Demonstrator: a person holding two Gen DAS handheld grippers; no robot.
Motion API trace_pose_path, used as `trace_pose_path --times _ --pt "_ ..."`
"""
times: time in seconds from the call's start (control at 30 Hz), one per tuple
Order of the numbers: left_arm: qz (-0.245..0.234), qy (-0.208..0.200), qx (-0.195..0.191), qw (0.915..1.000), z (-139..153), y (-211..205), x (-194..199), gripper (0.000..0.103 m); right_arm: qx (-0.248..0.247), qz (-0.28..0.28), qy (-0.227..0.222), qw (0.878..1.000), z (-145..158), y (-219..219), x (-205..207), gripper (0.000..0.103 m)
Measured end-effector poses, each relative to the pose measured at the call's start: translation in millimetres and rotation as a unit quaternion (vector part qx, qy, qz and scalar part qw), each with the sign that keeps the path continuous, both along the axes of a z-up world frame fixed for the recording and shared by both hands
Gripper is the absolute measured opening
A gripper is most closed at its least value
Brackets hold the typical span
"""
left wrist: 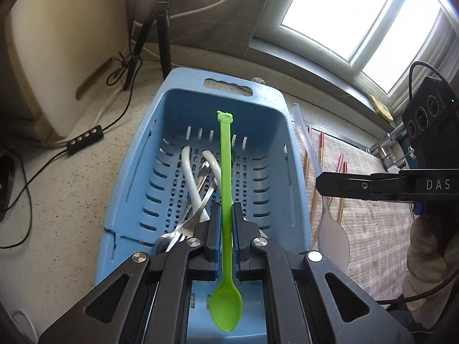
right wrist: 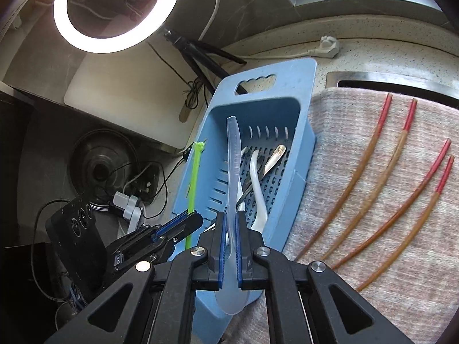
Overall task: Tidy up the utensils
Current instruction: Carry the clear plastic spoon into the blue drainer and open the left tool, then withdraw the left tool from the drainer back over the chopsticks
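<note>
My left gripper [left wrist: 226, 215] is clamped narrow on a green spoon [left wrist: 225, 229], pads on the handle, bowl end toward the camera, handle tip pointing out over the blue basket [left wrist: 295, 154]. My right gripper [right wrist: 229, 229] is pinched tight on a clear spoon [right wrist: 233, 172] the same way, bowl near the camera, handle over the basket. In the left wrist view the right gripper sits to the right of the basket, above the cloth [left wrist: 373, 215]. Inside the basket lie white utensils [right wrist: 256, 189] and metal cutlery [right wrist: 275, 157], crossed over each other. Four red-tipped chopsticks [right wrist: 378, 177] lie on the cloth, right of the basket, clear of it. Ring light [right wrist: 114, 8] glows behind the basket, tripod [left wrist: 160, 28] beside it.
</note>
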State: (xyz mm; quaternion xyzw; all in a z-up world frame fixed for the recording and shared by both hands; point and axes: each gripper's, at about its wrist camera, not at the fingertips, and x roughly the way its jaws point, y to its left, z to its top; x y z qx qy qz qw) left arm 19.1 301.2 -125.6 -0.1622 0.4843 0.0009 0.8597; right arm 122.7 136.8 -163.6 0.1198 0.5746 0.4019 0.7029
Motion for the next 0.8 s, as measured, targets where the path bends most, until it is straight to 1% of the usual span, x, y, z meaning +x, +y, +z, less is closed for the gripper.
trace_pose_path --times 0.17,0.2,0.23,0.33,0.37,0.4,0.5,0.63,0.73,0.8 --pt "0.0 0.002 0.0 1.0 -3.2 1.9 -3.8 0.005 -0.015 0.013 -0.002 1.0 -9.6 21.5 -7.5 0.006" --pt "-0.001 0.003 0.001 1.0 -3.6 2.1 -4.1 0.005 -0.019 0.014 -0.005 1.0 -10.0 22.9 -8.6 0.006" --pt "0.0 0.004 0.002 1.0 -4.0 2.8 -4.1 0.005 -0.021 0.015 -0.008 1.0 -9.6 24.5 -10.3 0.009" --pt "0.002 0.006 -0.001 1.0 -4.3 4.7 -5.0 0.006 -0.027 0.018 -0.022 0.999 -5.9 29.0 -14.8 0.009" --pt "0.003 0.006 0.001 1.0 -4.4 4.7 -5.7 0.008 -0.03 0.019 -0.027 0.999 -4.5 30.1 -15.2 0.009" --pt "0.004 0.007 0.002 1.0 -4.3 4.8 -6.4 0.012 -0.031 0.02 -0.033 0.999 -2.7 30.4 -16.4 0.009" --pt "0.007 0.006 0.002 1.0 -2.9 4.9 -8.1 0.014 -0.033 0.024 -0.046 0.998 2.4 27.6 -18.4 0.011" --pt "0.01 0.004 0.005 0.9999 0.0 3.4 -10.0 0.014 -0.031 0.021 -0.054 0.998 6.5 23.0 -20.5 0.016" --pt "0.012 0.002 0.004 0.9999 2.0 1.7 -11.2 0.014 -0.021 0.009 -0.056 0.998 9.3 11.6 -19.9 0.023" --pt "0.013 -0.001 0.004 0.9999 4.4 -0.4 -12.5 0.014 -0.015 0.001 -0.061 0.998 11.7 2.6 -18.8 0.026"
